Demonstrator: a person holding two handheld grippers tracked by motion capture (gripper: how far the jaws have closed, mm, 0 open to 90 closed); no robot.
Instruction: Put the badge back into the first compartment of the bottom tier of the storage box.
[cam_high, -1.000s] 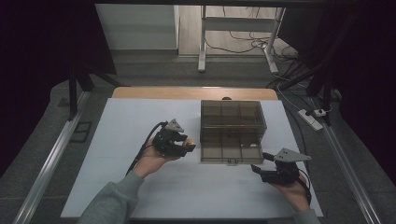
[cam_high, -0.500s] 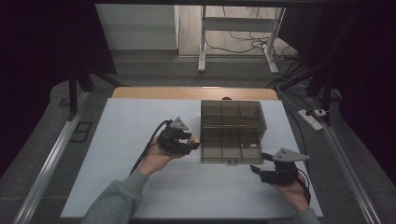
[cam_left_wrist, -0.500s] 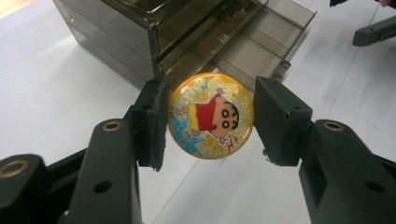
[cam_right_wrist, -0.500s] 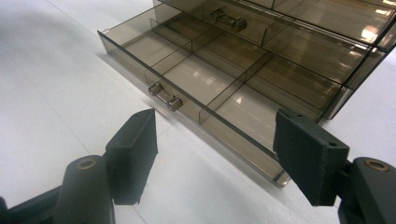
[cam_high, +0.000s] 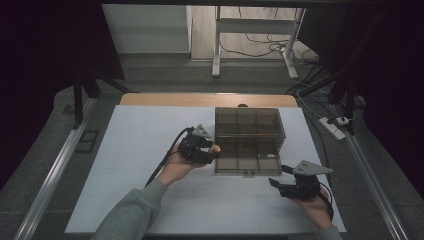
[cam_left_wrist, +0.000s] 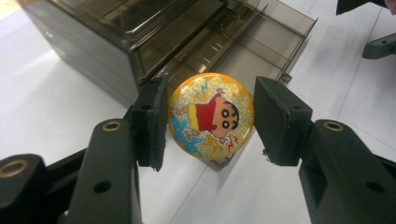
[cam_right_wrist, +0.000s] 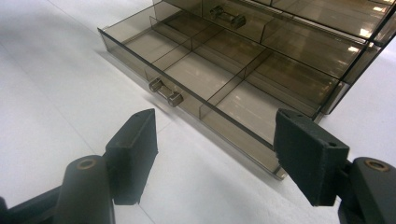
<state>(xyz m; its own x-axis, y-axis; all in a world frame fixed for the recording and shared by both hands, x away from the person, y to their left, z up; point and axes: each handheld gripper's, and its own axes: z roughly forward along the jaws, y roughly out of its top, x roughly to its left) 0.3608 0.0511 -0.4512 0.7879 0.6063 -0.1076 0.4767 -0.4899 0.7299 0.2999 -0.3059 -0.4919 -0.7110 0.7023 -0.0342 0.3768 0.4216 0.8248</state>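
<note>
Smoked-plastic drawer (cam_high: 248, 159) lies open as the left hand-held gripper (cam_high: 215, 150), pinching the badge (cam_left_wrist: 211, 114), has edged toward 3 o'clock, nearing drop-off; right hand-held gripper (cam_right_wrist: 215, 156) waits spread.

We cannot tell whether the right pad (cam_left_wrist: 275, 116) of the left claw (cam_left_wrist: 210, 121) touches the badge (cam_left_wrist: 211, 113). Beyond it, the drawer box (cam_left_wrist: 140, 42) runs past the top edge.

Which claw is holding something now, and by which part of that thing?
The left claw holds the round cartoon badge by its rim, one pad at each side edge, near the drawer box. The right claw is open and holds nothing.
</note>
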